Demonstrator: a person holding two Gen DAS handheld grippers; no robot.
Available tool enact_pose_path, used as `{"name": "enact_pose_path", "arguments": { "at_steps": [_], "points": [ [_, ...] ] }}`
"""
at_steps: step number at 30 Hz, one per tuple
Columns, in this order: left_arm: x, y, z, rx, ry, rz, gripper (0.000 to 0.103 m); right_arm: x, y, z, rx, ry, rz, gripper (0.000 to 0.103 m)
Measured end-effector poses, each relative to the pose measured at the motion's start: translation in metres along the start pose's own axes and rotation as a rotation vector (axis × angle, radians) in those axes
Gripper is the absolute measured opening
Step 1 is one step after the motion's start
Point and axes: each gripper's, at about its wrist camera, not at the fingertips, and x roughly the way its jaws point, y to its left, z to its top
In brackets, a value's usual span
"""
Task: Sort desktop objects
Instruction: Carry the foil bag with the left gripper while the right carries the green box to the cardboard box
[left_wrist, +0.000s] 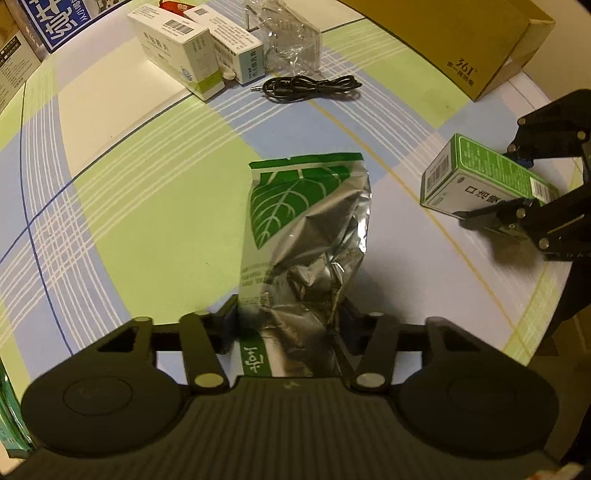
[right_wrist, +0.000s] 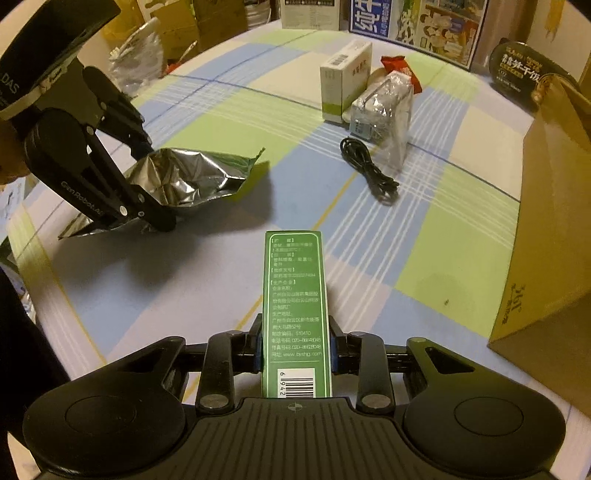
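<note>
My left gripper (left_wrist: 291, 321) is shut on a crumpled silver foil pouch with a green leaf print (left_wrist: 303, 229) and holds it over the checked tablecloth. In the right wrist view the left gripper (right_wrist: 151, 199) and the foil pouch (right_wrist: 195, 177) show at the left. My right gripper (right_wrist: 295, 349) is shut on a narrow green medicine box (right_wrist: 295, 295) that points forward. In the left wrist view the right gripper (left_wrist: 517, 181) holds the green box (left_wrist: 484, 181) at the right edge.
Two white medicine boxes (left_wrist: 184, 55), a clear plastic bag (left_wrist: 291, 37) and a coiled black cable (left_wrist: 310, 86) lie at the far side. A brown paper bag (right_wrist: 546, 221) stands at the right. A red snack packet (right_wrist: 400, 72) and cartons (right_wrist: 413, 22) sit at the back.
</note>
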Motion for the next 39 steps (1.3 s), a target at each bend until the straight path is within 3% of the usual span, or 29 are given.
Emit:
{"name": "enact_pose_path", "arguments": {
  "at_steps": [9,21,39],
  "points": [
    [-0.031,-0.011,-0.010,-0.069,-0.058,0.001,0.044,-0.036,0.005,-0.010,0.054,-0.068,-0.004,0.028],
    [-0.079,-0.060,0.004,-0.076,-0.125,0.015,0.044,-0.090,0.007,-0.020,0.095,-0.164,-0.047,0.028],
    [-0.100,-0.140,0.049,-0.040,-0.183,-0.031,0.044,-0.176,-0.055,-0.040,0.194,-0.267,-0.183,0.028]
  ]
}}
